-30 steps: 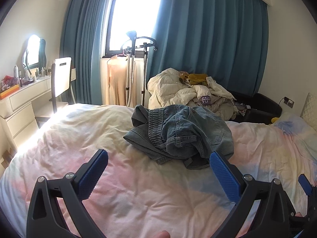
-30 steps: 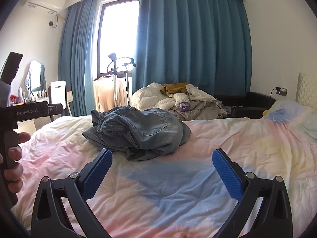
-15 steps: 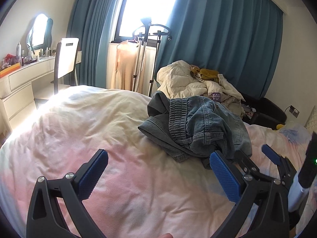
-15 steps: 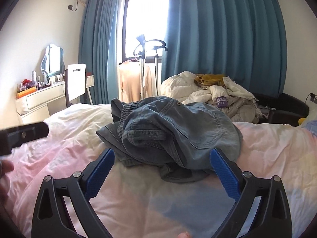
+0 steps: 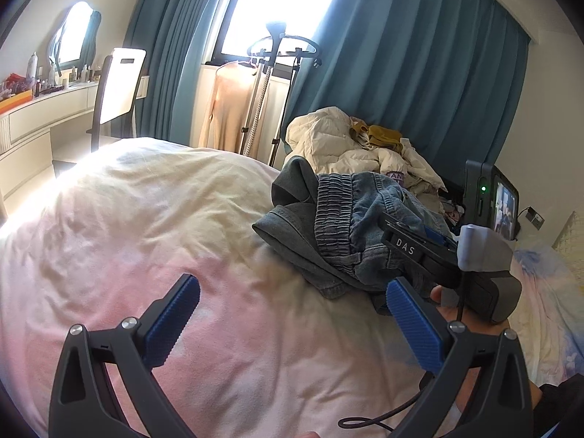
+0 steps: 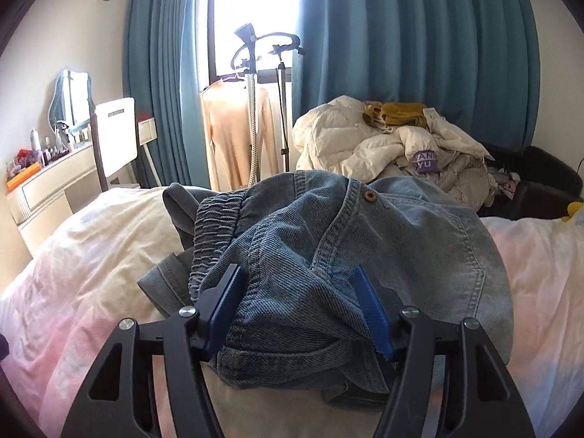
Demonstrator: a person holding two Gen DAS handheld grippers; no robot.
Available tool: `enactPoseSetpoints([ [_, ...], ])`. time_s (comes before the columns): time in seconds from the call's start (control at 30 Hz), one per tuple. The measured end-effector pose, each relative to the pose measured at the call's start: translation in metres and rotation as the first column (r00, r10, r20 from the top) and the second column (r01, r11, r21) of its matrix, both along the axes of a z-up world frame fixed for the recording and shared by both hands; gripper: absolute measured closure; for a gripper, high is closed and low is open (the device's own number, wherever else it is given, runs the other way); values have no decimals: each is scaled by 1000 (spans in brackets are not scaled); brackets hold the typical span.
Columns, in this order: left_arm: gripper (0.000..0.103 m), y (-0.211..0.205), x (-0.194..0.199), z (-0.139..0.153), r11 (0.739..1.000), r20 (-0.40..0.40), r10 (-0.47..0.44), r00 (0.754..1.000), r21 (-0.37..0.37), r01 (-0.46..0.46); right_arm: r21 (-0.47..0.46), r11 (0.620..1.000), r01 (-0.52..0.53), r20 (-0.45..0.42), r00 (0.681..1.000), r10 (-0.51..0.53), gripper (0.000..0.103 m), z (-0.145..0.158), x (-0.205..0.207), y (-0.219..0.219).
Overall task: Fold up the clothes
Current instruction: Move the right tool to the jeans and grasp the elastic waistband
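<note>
Left wrist view: a bed [image 5: 153,219] with a pale pink and cream duvet is seen to fill the foreground. A crumpled heap of denim jeans [image 5: 343,226] is found lying on the duvet. Behind the jeans, a pile of cream bedding and clothes [image 5: 365,146] is noted; a garment steamer stand [image 5: 272,84] with a peach top is set to the left of the pile, before teal curtains [image 5: 412,84] and a bright window. A dressing table and a white chair [image 5: 116,87] are placed far left of the jeans. The left claw [image 5: 292,323] is held released over bare duvet, short of the jeans. The right claw's body [image 5: 438,255], held in a hand, is seen against the right side of the jeans.

Right wrist view: the jeans [image 6: 328,255] are seen close up, blocking much of the bed [image 6: 84,255]. The right claw [image 6: 297,310] has just been closing, with a fold of denim bunched between its blue pads; whether the cloth is pinched cannot be told.
</note>
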State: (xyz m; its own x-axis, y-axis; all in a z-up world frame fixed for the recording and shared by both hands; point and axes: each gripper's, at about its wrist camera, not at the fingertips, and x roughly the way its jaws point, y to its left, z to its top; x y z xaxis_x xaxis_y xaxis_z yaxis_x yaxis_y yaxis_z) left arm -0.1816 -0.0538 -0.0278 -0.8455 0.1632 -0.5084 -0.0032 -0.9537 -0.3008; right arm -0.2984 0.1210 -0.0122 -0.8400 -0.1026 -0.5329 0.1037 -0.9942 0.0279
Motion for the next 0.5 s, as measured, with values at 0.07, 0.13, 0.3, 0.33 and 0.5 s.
enactPoseSetpoints([
  [0.07,0,-1,1,0,1000,0,-14,1000,25,14,-16,1000,-1,16,1000,1,69,5,9,6],
  [0.13,0,0,2,0,999,-5,-27,1000,41,27,-38,999,-1,25,1000,2,84,12,20,14],
  [0.3,0,6,11,7,996,-42,-60,997,58,63,-87,996,27,10,1000,-26,90,39,64,46],
  [0.33,0,7,13,9,996,-48,-68,997,58,71,-98,995,32,2,999,-32,91,46,74,54],
  [0.5,0,16,25,15,991,-77,-113,991,61,118,-167,983,81,-24,996,-86,92,74,130,103],
])
